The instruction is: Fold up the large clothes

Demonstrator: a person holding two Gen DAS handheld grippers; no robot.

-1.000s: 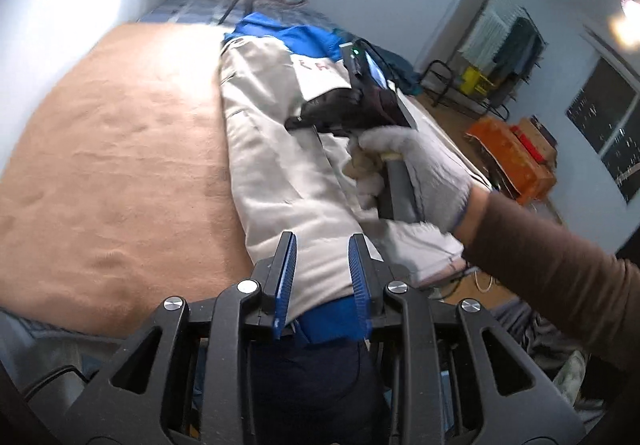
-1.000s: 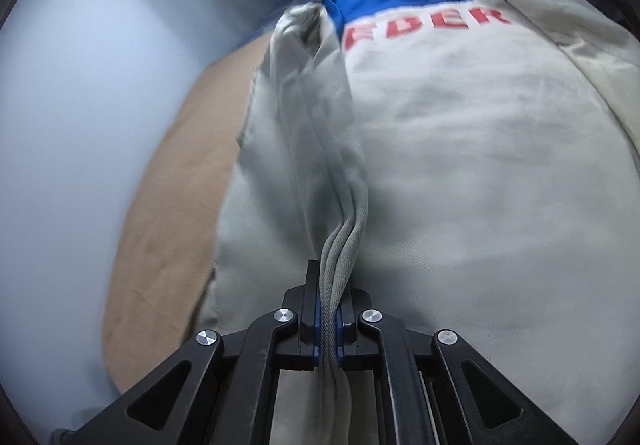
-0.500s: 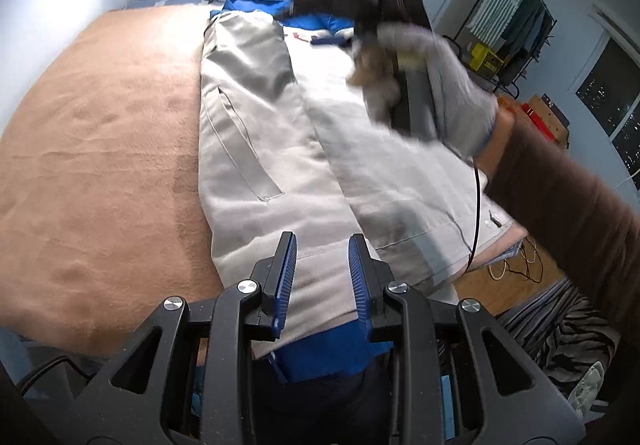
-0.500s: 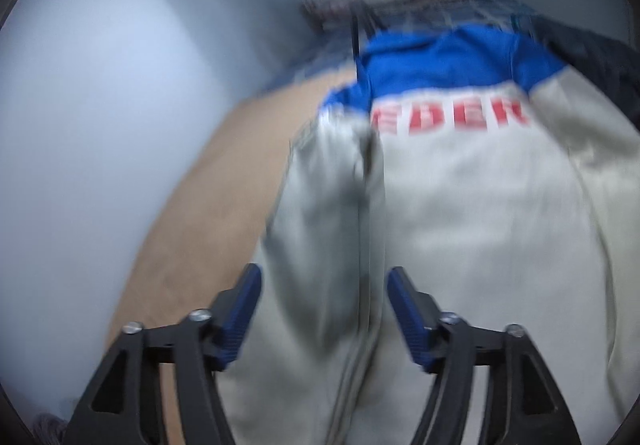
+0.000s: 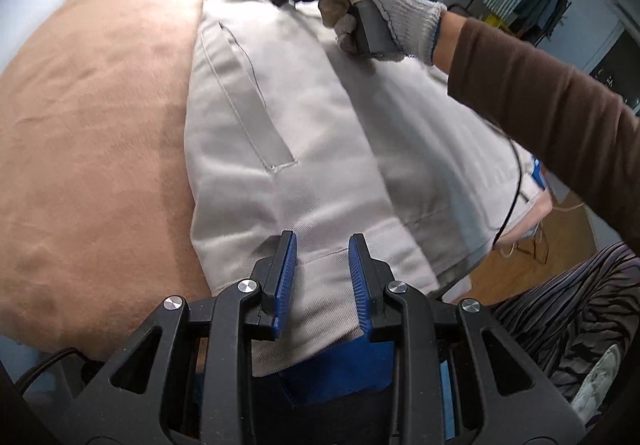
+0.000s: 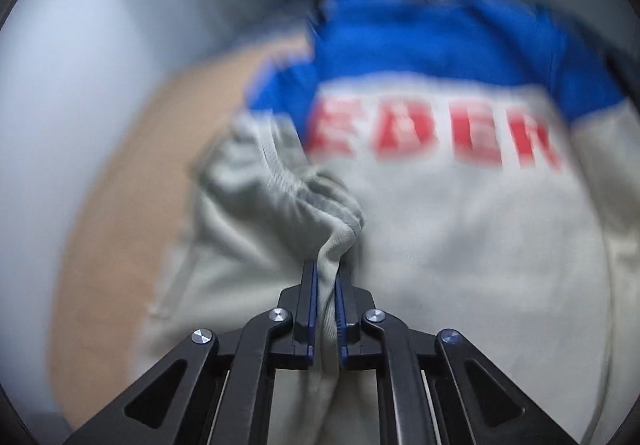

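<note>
A large beige cotton jacket with a blue yoke and red lettering lies flat on the tan fleece blanket, along its right side. The left gripper hangs over the jacket's hem, its 2 blue pads apart, gripping nothing. The right gripper, held in a white knit glove, has just closed and is clamped on a bunched fold of the jacket's left edge.

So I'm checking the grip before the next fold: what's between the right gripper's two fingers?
A bunched fold of the grey jacket, pinched in the right gripper, shown in the right wrist view.
</note>
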